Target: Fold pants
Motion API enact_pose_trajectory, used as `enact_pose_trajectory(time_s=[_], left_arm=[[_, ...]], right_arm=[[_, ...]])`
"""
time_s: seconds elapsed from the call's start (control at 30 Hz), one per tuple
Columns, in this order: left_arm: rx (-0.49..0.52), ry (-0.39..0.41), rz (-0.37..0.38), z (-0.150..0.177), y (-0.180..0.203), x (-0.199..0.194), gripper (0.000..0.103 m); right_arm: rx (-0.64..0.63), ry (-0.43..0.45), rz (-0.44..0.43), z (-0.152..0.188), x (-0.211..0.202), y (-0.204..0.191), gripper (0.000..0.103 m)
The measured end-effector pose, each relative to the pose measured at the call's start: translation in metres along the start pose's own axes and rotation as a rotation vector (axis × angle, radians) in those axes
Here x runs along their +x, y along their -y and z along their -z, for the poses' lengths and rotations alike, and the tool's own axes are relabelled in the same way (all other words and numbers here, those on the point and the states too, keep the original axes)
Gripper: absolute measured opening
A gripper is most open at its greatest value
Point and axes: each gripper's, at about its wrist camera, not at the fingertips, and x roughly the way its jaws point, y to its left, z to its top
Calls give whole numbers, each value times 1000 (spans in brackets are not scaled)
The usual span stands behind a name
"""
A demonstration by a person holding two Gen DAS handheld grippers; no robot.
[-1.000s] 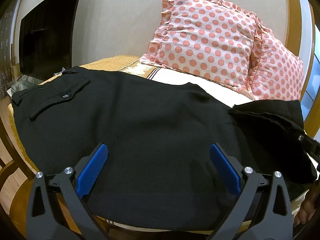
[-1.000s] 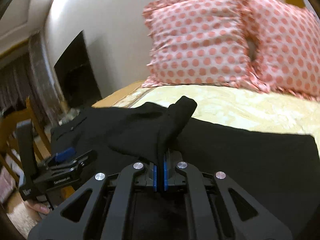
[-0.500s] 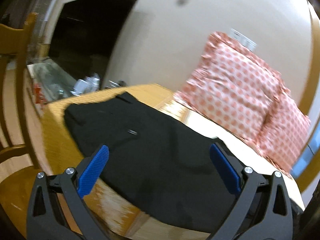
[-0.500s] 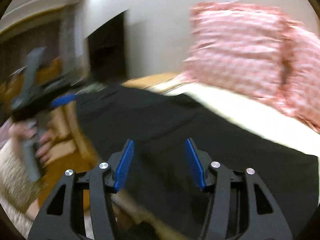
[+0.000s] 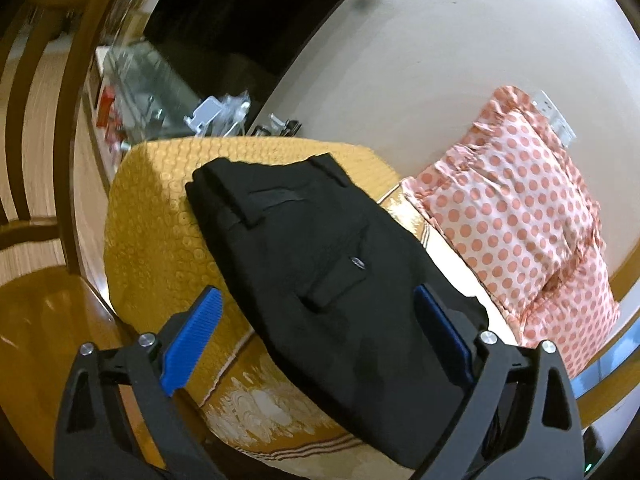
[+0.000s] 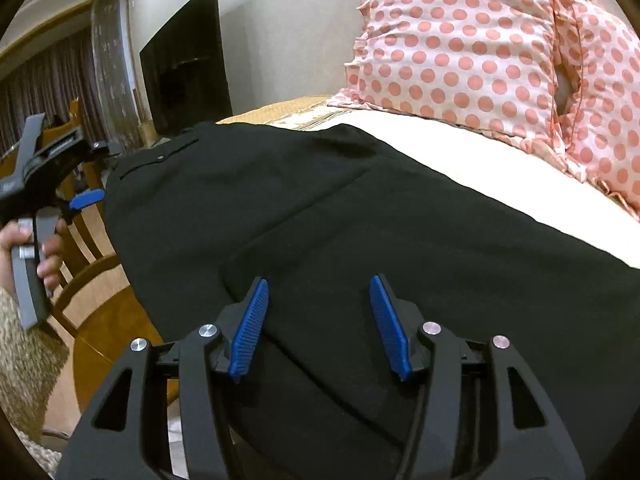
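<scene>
The black pants (image 5: 320,272) lie flat on the bed, waistband and buttoned back pocket toward the bed's near corner. In the right wrist view the pants (image 6: 360,220) spread across the bed with a folded layer edge running diagonally. My left gripper (image 5: 316,320) is open and empty, held back above the pants' waist end; it also shows at the left of the right wrist view (image 6: 86,200), off the bed's side. My right gripper (image 6: 318,312) is open and empty, just above the folded fabric.
Pink polka-dot pillows (image 6: 480,44) lean against the wall at the bed's head. A yellow patterned bedspread (image 5: 152,216) covers the bed corner. A wooden chair (image 6: 92,264) stands beside the bed. A dark TV screen (image 6: 184,64) and a cluttered glass stand (image 5: 152,92) are by the wall.
My right gripper has opened and let go of the pant fabric it pinched, which now lies folded over. My left gripper has pulled back and swung toward the waist end.
</scene>
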Motion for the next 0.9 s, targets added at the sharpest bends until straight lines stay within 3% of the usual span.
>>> enact_pose_trajectory(time_s=[0.2, 0.33, 0.53, 0.6, 0.83, 0.9], left_arm=[[-89, -71, 38, -1, -13, 17, 93], [-39, -92, 33, 4, 1, 17, 91], [17, -44, 93, 0, 24, -1, 91], [34, -46, 78, 0, 27, 4, 91], [-45, -57, 27, -13, 10, 24, 90], [-65, -51, -12, -22, 5, 31, 84]], right_arm=[[9, 5, 0, 0, -11, -7, 58], [5, 8, 2, 2, -11, -8, 60], [-1, 12, 1, 2, -12, -9, 61], [-1, 16, -1, 3, -12, -9, 61], [-7, 24, -4, 4, -12, -10, 61], [-8, 30, -4, 4, -12, -11, 61]])
